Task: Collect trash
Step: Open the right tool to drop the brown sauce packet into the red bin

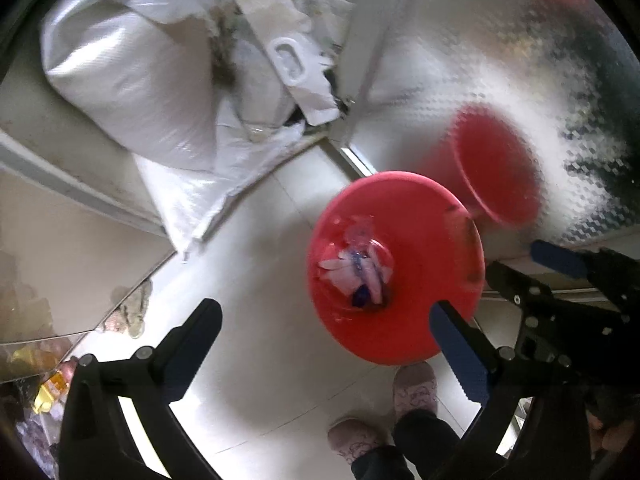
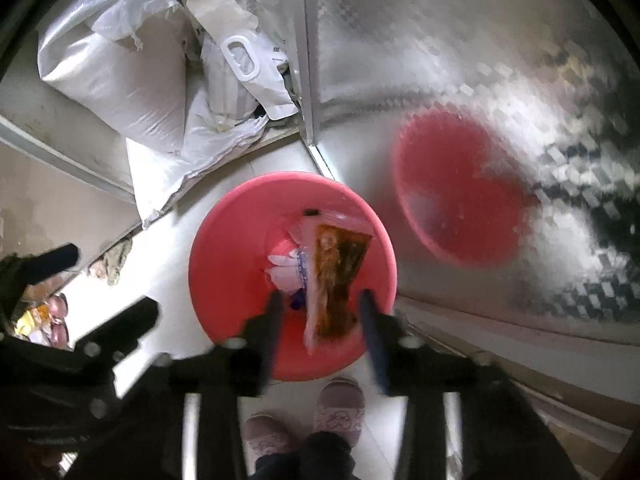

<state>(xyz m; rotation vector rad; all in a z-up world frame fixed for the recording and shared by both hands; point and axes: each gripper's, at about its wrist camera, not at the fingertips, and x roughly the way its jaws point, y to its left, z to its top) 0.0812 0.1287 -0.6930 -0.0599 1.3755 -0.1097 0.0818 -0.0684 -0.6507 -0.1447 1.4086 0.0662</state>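
Looking straight down at a pale tiled floor, a red bin point(image 2: 248, 240) sits just ahead of the person's slippers point(image 2: 339, 406). The right gripper point(image 2: 320, 300) hangs over the bin's near rim with its fingers point(image 2: 272, 320) apart, not pressing on anything. Between and just beyond those fingers lies a clear wrapper with brown contents point(image 2: 334, 276), blurred, so whether it rests on the bin's inside wall or hangs in the air is hard to tell. Crumpled white and blue trash point(image 2: 286, 270) lies at the bottom of the bin, beyond the left finger.

The left gripper point(image 1: 324, 316) has its fingers spread wide and empty. Its right finger overlaps the bin's point(image 1: 420, 240) near edge; its left finger sits over bare floor. White sacks point(image 1: 132, 80) lie well beyond the fingers.
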